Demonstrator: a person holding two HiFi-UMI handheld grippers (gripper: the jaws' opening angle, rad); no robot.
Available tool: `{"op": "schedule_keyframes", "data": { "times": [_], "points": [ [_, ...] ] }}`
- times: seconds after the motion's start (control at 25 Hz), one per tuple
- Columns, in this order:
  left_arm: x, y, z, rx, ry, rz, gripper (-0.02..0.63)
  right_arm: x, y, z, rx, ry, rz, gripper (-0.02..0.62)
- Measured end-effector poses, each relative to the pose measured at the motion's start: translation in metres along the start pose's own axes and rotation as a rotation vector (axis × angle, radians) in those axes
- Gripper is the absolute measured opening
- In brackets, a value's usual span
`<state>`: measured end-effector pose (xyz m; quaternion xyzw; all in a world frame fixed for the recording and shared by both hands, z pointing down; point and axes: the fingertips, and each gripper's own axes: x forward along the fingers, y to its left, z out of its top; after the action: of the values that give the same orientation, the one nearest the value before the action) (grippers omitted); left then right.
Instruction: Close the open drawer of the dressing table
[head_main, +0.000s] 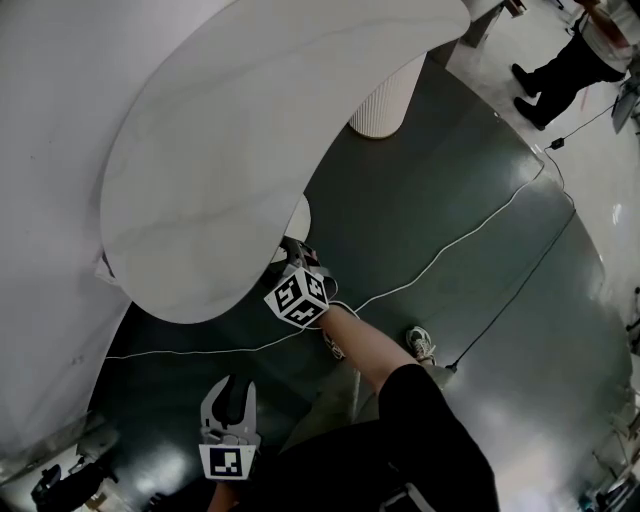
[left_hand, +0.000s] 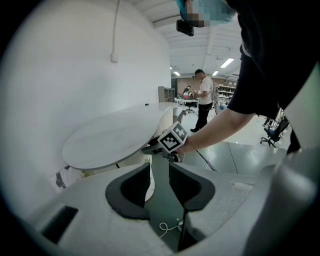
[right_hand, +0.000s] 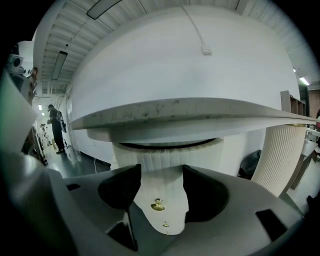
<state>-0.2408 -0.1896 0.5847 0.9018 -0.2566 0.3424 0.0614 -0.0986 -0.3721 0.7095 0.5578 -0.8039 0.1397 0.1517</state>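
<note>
white fluted drawer (right_hand: 167, 159) sits under the tabletop (right_hand: 190, 117), gold knob (right_hand: 157, 204) showing between the parted jaws of the right gripper (right_hand: 161, 186), which grips nothing; left gripper (left_hand: 160, 182) hangs low, narrowly open, empty too.

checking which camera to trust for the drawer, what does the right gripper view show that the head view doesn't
Only the right gripper view: the ribbed drawer front under the top, and its gold knob between the open jaws of the right gripper. Only the head view: the left gripper, a white cable on the floor, a shoe. Both: the white tabletop and the ribbed leg.
</note>
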Motion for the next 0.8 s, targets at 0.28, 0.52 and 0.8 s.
{"op": "schedule_keyframes", "data": {
  "times": [0.28,0.52,0.8],
  "points": [
    [0.004,-0.007,0.003,0.002,0.005,0.002,0.12,0.001,-0.008,0.003,0.017,-0.026,-0.014,0.267],
    [0.007,-0.01,0.004,0.005,0.008,-0.001,0.12,0.005,-0.009,0.005,0.022,-0.038,-0.013,0.27],
    [0.005,-0.018,0.014,0.013,0.0,0.0,0.12,0.0,-0.009,0.011,0.032,-0.041,0.0,0.272]
  ]
}}
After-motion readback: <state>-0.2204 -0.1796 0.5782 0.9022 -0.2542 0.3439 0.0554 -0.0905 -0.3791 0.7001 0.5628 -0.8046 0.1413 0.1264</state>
